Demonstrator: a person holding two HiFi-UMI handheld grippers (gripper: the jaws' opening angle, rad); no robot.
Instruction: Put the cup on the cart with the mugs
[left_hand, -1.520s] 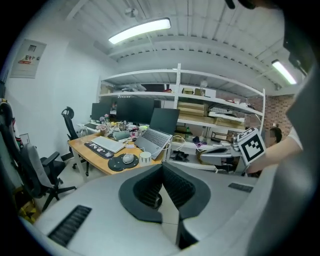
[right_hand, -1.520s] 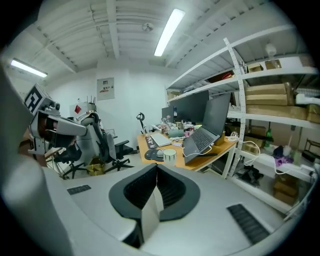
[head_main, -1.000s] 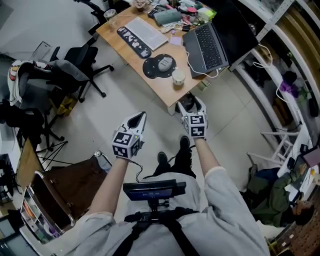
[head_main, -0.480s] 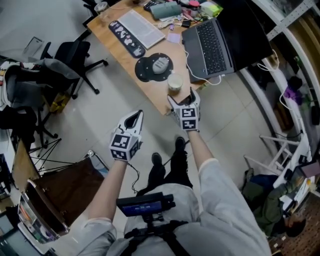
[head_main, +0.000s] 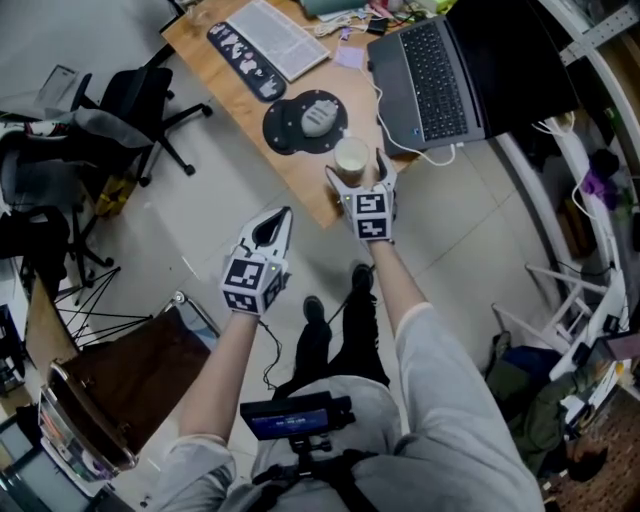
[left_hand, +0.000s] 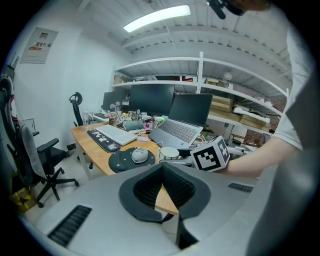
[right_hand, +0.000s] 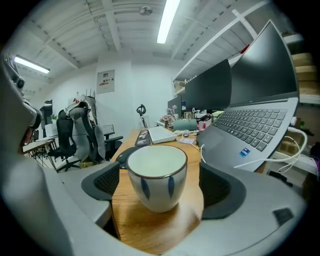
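Cup (right_hand: 157, 176), white ceramic with dark blue brush strokes and a thin dark rim, stands upright and empty near the corner of a wooden desk (head_main: 300, 172). It sits between the two jaws of the right gripper (head_main: 356, 178), whose jaws have just been opening and now stand wide apart. A gap shows on each side of the cup, so neither pad presses on it. The left gripper (head_main: 283, 216) hangs over the tiled floor, just short of the desk's edge and to the left of the right gripper. Its jaws are closed tip to tip with nothing between them. Behind the cup on the desk lies a round black mouse pad (head_main: 288, 128) with a grey mouse (head_main: 316, 117) on it. An open laptop (head_main: 430, 70) sits to the right, a white keyboard (head_main: 278, 38) further back. A black office chair (head_main: 140, 100) stands beside the desk.
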